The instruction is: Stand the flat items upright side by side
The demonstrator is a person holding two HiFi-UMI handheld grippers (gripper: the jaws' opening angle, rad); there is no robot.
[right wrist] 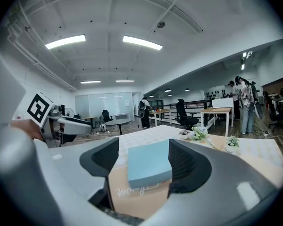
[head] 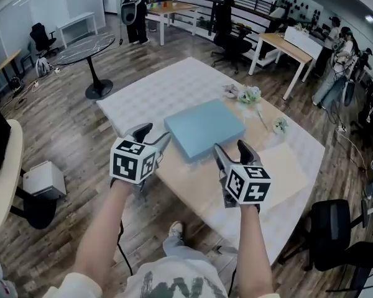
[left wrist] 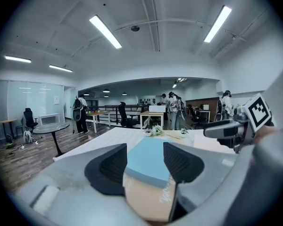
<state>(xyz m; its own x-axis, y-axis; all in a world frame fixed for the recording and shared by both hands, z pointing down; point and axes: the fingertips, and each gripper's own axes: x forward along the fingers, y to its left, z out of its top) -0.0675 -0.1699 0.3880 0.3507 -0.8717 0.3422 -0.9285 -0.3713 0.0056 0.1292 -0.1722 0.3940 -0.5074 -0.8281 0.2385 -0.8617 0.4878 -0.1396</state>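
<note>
Right, I have the desk [head: 174, 85] spread below me, part under a white quilted cloth and part bare tan board. The pale blue slab [head: 204, 128] lies flat near its middle, one corner pointing back at me. It is the only flat item I can make out; whether it is one piece or a stack I cannot tell. The left gripper [head: 154, 135] sits just beside the slab's near left edge and the right gripper [head: 231, 149] just beside its near right edge. Both sets of jaws stand wide apart with nothing between the pads, and the slab shows ahead through each gap. To lift it well, I judge each pair should close across the slab's thickness on its own side, and both hands should rise evenly so it does not twist. The small flowers [head: 249, 94] beyond need a clear berth.
</note>
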